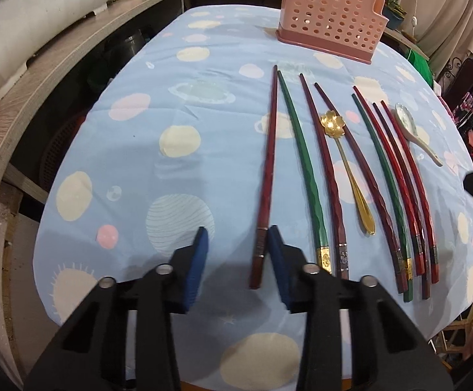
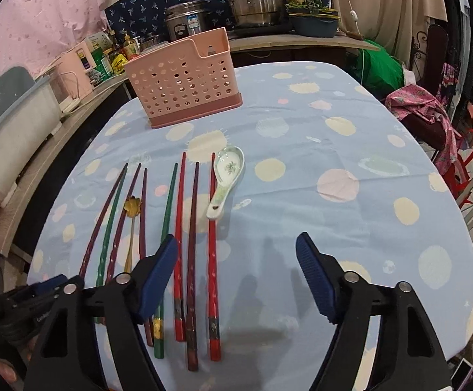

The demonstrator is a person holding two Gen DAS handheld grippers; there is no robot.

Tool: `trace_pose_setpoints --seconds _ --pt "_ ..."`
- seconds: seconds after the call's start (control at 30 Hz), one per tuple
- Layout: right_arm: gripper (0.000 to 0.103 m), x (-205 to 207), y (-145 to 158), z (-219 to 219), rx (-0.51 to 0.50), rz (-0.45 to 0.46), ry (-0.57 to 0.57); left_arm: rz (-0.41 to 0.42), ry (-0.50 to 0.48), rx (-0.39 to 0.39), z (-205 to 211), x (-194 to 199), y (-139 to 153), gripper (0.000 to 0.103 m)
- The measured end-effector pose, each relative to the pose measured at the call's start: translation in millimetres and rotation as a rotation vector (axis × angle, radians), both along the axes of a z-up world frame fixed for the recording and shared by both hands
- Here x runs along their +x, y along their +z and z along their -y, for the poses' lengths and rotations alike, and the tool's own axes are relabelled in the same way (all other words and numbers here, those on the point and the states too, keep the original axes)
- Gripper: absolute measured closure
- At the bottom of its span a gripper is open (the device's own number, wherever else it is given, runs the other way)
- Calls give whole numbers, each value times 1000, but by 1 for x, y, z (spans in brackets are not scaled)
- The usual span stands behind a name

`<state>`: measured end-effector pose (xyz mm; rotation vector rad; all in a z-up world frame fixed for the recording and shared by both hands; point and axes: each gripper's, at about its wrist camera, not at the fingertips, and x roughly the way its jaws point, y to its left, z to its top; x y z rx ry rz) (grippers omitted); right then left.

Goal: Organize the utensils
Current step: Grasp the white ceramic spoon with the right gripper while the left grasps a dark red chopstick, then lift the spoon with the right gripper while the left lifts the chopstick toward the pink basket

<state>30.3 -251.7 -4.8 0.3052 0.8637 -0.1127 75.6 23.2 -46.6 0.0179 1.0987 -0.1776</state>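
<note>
A: In the left wrist view, how does the left gripper (image 1: 238, 254) stand?

B: Its blue fingers (image 1: 197, 270) are spread, low over the tabletop (image 1: 138, 130). A dark red chopstick (image 1: 265, 179) has its thick end between them, nearer the right finger. Whether that finger touches it cannot be told.

A: And the other utensils?

B: To the right lie a green chopstick (image 1: 301, 159), more dark red ones, a gold spoon (image 1: 347, 169) with a flower-shaped bowl, then a bunch of green and red chopsticks close together. A white ceramic spoon (image 1: 413, 133) lies farthest right. A pink holder (image 1: 330, 16) with holes stands upright at the far edge, apart from them all.

A: Now the right wrist view?

B: The right gripper (image 2: 236, 273) has its fingers (image 2: 314, 277) wide apart, holding nothing. Bare cloth lies between them. The chopsticks (image 2: 213, 228) lie in a row left of centre, the left finger over some thick ends. The ceramic spoon (image 2: 226, 176) sits just beside the rightmost red one. The holder (image 2: 184, 88) stands beyond, and the left gripper (image 2: 41, 290) shows at the lower left.
</note>
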Motion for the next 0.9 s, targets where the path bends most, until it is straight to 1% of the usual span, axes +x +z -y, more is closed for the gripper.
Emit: trace_pose_setpoints --seconds 0.03,0.1,0.23,0.3,0.4,0.5,0.7,0.83,0.9 --pt "48 7 -2 2 21 -6 5 -2 -7 -2 1 1 0 80" --pt "61 20 -8 6 65 -26 12 -5 -13 1 2 1 0 91" --pt "72 41 -21 9 130 -63 26 -2 -23 17 4 1 0 92" --pt "79 47 -26 11 158 -77 29 -2 -25 22 5 1 0 92" --pt "86 54 -32 14 203 -88 29 -2 -26 26 5 2 0 91" --pt "89 59 -36 17 227 -98 26 -4 -25 29 5 3 0 91" --pt "91 60 -39 19 241 -103 29 -3 -30 32 6 3 0 92" --pt "92 55 -29 23 228 -74 22 -17 -27 4 3 5 3 94" --pt "93 53 -22 24 205 -65 16 -2 -25 -2 3 6 9 95"
